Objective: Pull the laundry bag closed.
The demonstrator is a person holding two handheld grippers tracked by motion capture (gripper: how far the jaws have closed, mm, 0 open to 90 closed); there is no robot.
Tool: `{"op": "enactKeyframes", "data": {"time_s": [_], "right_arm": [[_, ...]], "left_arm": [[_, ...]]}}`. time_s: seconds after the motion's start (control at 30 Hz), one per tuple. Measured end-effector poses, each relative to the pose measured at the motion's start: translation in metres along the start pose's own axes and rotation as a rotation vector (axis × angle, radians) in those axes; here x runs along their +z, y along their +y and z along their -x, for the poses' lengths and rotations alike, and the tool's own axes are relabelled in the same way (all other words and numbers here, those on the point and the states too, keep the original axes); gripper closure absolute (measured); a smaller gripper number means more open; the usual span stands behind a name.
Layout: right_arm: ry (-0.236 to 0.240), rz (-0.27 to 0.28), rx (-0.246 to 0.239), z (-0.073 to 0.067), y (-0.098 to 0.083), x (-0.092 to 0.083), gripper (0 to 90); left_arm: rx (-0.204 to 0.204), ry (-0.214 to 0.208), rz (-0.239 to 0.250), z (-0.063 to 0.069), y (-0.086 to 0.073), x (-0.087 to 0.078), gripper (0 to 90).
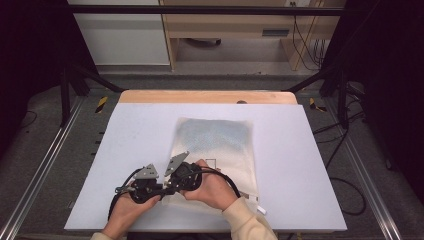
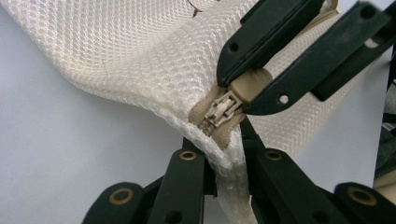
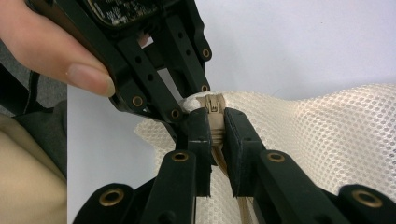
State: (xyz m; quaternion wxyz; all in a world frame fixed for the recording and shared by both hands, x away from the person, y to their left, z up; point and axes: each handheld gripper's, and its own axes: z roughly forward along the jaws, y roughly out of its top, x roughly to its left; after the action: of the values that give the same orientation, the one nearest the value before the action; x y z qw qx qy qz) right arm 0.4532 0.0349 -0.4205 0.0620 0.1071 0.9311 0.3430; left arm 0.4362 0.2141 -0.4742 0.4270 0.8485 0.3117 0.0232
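Observation:
A cream mesh bag (image 1: 227, 167) with something blue (image 1: 212, 136) inside lies on the white table (image 1: 130, 135). Both grippers meet at its near left corner. My left gripper (image 2: 225, 161) is shut on the bag's mesh edge (image 2: 140, 70), just below the zipper slider (image 2: 222, 111). My right gripper (image 3: 215, 133) is shut on the beige zipper pull (image 3: 212, 105); in the left gripper view its jaws come in from the upper right and pinch that pull tab (image 2: 250, 84). In the high view the left gripper (image 1: 159, 189) and the right gripper (image 1: 172, 185) sit side by side, a hand on each.
The table has a wooden strip (image 1: 207, 96) along its far edge, and a metal frame (image 1: 40, 170) runs down each side. Cables (image 1: 345, 195) lie on the floor at the right. A thumb (image 3: 70, 56) rests on the left gripper's body.

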Motion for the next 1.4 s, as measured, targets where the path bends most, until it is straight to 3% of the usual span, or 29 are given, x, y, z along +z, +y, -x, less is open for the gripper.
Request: {"op": "enactKeyframes", "data": {"time_s": [0.47, 0.53, 1.4], "right_arm": [[-0.020, -0.032, -0.016, -0.001, -0.002, 0.001, 82.2], [-0.060, -0.061, -0.026, -0.001, -0.004, 0.002, 82.3], [-0.044, -0.073, -0.008, 0.002, -0.011, -0.003, 82.2]], "left_arm": [[-0.011, 0.007, 0.015, 0.000, 0.001, -0.003, 84.9], [-0.023, 0.006, 0.025, -0.002, 0.001, -0.006, 85.2], [0.002, 0.030, 0.026, 0.000, 0.001, -0.005, 85.0]]}}
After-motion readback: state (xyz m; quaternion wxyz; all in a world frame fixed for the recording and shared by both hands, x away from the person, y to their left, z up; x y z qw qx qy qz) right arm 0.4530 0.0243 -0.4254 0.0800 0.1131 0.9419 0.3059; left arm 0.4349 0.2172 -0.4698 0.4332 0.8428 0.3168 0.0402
